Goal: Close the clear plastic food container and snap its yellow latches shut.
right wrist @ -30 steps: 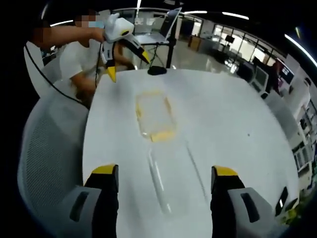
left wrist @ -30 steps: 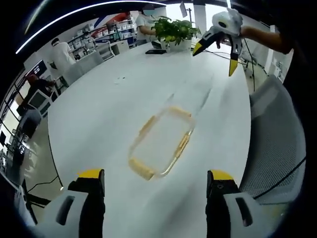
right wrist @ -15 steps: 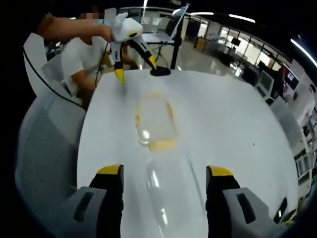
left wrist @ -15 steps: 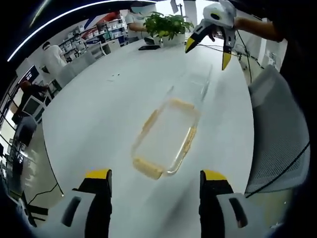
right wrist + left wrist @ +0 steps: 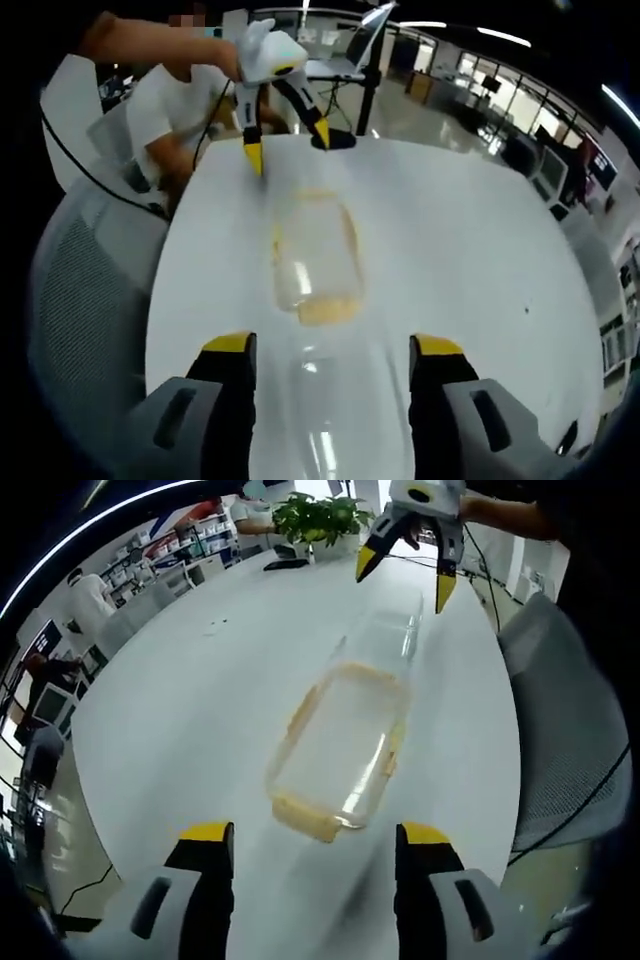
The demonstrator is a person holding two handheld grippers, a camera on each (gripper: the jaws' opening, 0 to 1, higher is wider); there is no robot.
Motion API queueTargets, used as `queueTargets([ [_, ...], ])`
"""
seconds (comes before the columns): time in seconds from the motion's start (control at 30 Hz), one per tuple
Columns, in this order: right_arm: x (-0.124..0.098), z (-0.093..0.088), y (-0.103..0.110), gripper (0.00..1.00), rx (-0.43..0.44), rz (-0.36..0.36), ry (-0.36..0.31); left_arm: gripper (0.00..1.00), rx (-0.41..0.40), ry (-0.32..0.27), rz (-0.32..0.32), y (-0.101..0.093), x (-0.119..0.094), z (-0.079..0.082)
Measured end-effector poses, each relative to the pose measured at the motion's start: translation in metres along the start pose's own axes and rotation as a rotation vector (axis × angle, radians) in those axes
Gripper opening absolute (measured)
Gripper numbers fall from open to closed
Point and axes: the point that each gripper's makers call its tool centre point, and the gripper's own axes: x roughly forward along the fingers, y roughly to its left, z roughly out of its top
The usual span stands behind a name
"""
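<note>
The clear container (image 5: pixel 340 745) was seen lying on the white table (image 5: pixel 190 700) between both grippers (image 5: pixel 312 850) (image 5: pixel 332 350), whose jaws were spread apart, empty. An off-centre press could have slid it.

Colour reference: container, tongs, worktop

Clear container (image 5: pixel 340 745) with yellow latches (image 5: pixel 306 820); plain white worktop (image 5: pixel 200 700). Left tongs (image 5: pixel 312 845) and right tongs (image 5: pixel 333 350): grey bodies, black jaws, yellow tips. Green plant (image 5: pixel 318 520) at 12 o'clock; grey mesh chair (image 5: pixel 85 300) at 9 o'clock.
</note>
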Motion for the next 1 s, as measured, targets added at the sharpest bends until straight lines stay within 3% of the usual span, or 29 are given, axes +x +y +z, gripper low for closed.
queueTargets([
  [0.73, 0.045, 0.000, 0.003, 0.53, -0.025, 0.080, 0.092, 0.51, 0.091, 0.077, -0.087, 0.007, 0.023, -0.011],
  [1.0, 0.059, -0.001, 0.006, 0.53, -0.048, 0.102, 0.109, 0.47, 0.153, 0.098, -0.125, 0.008, 0.032, -0.008],
])
